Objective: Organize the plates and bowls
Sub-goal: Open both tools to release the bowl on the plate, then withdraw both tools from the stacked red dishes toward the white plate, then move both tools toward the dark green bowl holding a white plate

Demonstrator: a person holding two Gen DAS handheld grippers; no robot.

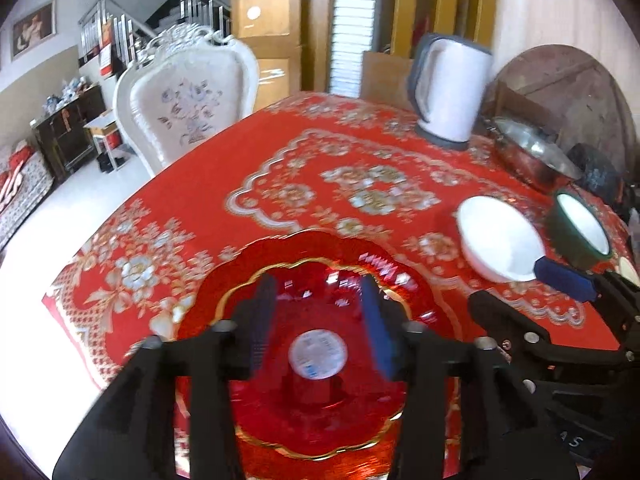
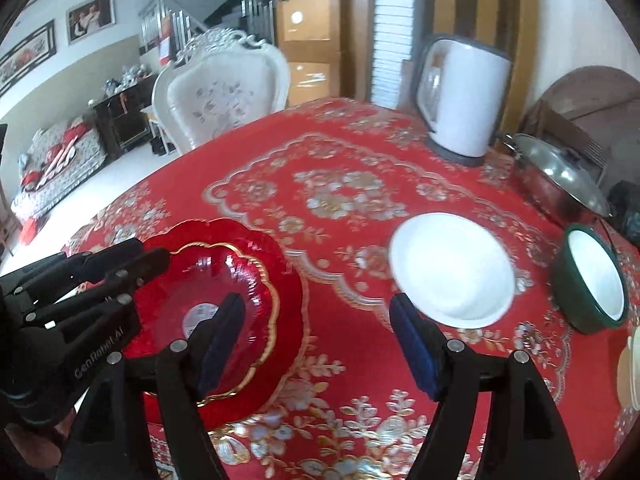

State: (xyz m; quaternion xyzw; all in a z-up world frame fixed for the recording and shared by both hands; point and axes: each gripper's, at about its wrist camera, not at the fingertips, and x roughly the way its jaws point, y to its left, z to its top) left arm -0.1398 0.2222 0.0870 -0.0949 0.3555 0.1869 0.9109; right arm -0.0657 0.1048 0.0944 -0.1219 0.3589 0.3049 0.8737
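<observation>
A red glass bowl with a gold rim (image 1: 320,364) sits inside a larger red scalloped plate (image 1: 404,264) on the red tablecloth. My left gripper (image 1: 320,316) is open just above the red bowl. The bowl (image 2: 208,304) and plate (image 2: 288,280) show at the left of the right wrist view, with the left gripper (image 2: 80,300) over them. A white bowl (image 2: 452,268) lies right of centre and a green bowl with a white inside (image 2: 592,280) further right. My right gripper (image 2: 320,344) is open, its right finger close to the white bowl's near rim.
A white electric kettle (image 2: 464,96) stands at the back of the table. A steel pot with a lid (image 2: 560,184) is at the back right. A white carved chair (image 2: 224,92) stands behind the table. A pale object (image 2: 630,372) shows at the right edge.
</observation>
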